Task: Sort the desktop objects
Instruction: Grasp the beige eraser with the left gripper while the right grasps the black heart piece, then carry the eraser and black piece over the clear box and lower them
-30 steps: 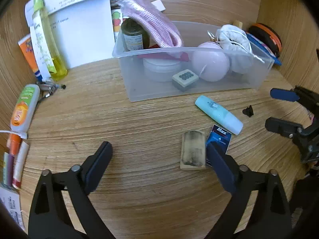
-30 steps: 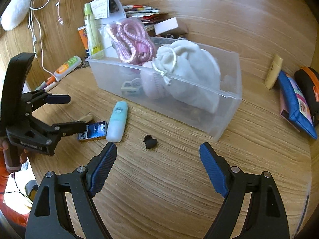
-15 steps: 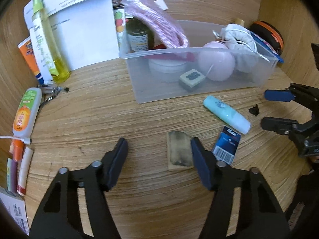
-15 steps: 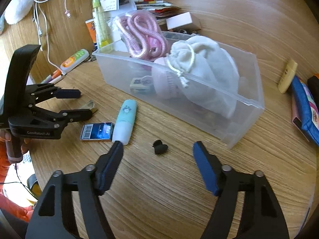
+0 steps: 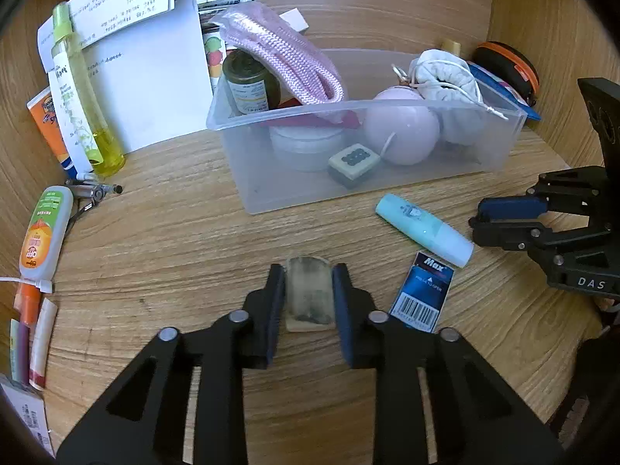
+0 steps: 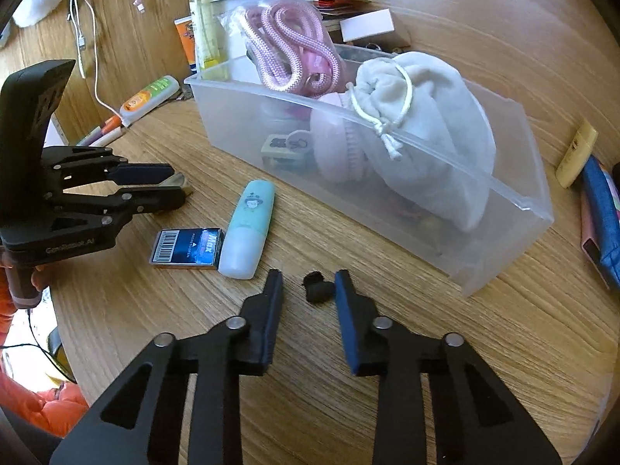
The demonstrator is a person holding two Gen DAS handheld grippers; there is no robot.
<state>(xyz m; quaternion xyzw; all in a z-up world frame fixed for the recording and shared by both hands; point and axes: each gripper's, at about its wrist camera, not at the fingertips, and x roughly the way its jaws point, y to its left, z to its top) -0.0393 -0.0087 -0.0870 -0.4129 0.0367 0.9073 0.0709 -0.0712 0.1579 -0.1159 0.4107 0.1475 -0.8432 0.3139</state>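
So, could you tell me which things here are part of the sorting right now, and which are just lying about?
In play:
- left tongs closed on eraser
- right tongs around black bit, jaws not yet touching it
- bin
- Max box
- mint tube

Lying about:
- yellow bottle
- pens
- blue pouch

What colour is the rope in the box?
Pink rope, clearest in the right wrist view.

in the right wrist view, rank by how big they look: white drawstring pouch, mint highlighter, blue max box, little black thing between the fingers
1. white drawstring pouch, clearly largest
2-3. mint highlighter and blue Max box: look alike, so unranked
4. small black piece, smallest even though nearest the camera
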